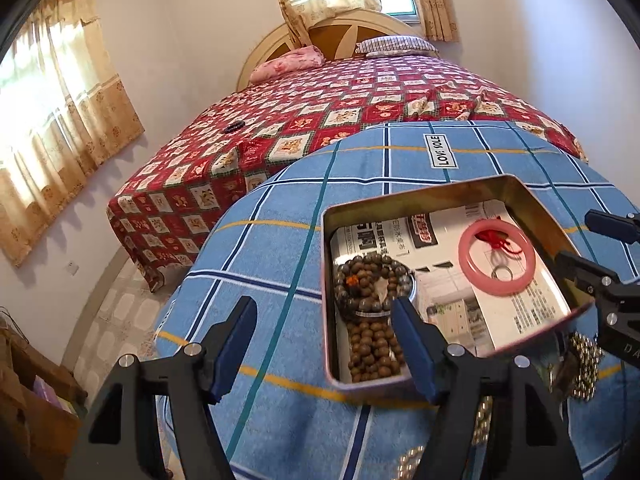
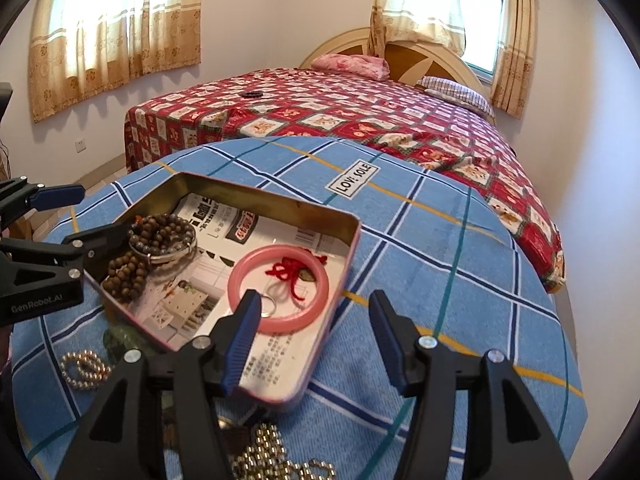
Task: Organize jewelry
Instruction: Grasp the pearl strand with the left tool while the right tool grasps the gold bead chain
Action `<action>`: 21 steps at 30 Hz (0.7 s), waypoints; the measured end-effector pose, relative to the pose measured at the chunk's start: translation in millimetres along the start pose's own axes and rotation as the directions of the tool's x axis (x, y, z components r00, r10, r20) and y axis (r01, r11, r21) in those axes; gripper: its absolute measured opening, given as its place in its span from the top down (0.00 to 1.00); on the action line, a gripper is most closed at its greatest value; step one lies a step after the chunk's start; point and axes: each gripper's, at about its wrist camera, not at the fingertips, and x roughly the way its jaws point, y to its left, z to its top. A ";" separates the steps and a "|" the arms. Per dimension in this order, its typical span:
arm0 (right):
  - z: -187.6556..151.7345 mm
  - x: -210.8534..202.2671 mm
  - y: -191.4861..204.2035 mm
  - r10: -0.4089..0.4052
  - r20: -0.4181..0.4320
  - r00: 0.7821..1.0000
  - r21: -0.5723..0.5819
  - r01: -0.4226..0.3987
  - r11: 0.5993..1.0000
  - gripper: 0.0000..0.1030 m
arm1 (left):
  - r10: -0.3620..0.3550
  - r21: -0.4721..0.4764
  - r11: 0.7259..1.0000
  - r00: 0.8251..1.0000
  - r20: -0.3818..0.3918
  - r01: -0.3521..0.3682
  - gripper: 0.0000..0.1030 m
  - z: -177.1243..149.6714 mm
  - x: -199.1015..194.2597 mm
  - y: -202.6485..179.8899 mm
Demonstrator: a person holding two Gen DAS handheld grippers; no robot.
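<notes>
Left gripper (image 1: 324, 344) spread, empty, beside the tin (image 2: 340, 268) holding brown beads (image 2: 160, 234) and pink bangle (image 2: 278, 290) — right gripper (image 2: 314, 340) spread too; gold chains (image 2: 276, 456) lie loose on the desk — could snag and spill off the edge

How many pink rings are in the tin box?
1. The pink ring lies flat on the newspaper in the tin box, at the end away from the brown beads. A red cord sits inside it. I see no other.
</notes>
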 end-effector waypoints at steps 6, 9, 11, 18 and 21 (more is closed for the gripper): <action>-12.2 -12.8 -3.1 -0.008 0.002 1.000 0.020 0.007 1.000 0.37 | 0.008 0.020 1.000 1.000 -0.005 -0.008 0.32 -17.3 -12.8 0.1; -17.2 -15.7 -3.6 -0.011 -0.001 1.000 0.028 0.011 1.000 0.37 | 0.015 0.033 0.999 1.000 -0.011 -0.014 0.32 -25.7 -17.2 -0.6; -19.8 -20.5 -5.3 -0.015 0.007 1.000 0.038 0.014 0.999 0.36 | 0.016 0.039 0.999 1.000 -0.016 -0.015 0.32 -31.4 -19.5 -0.4; -33.8 -33.0 -8.8 -0.028 0.006 1.000 0.050 0.027 0.998 0.34 | 0.013 0.063 0.998 0.999 -0.041 -0.011 0.32 -56.3 -27.7 -7.0; -45.2 -35.6 -9.0 -0.027 -0.012 1.000 0.052 0.027 0.998 0.34 | -0.012 0.074 0.997 0.999 -0.043 0.015 0.32 -65.0 -32.7 -15.5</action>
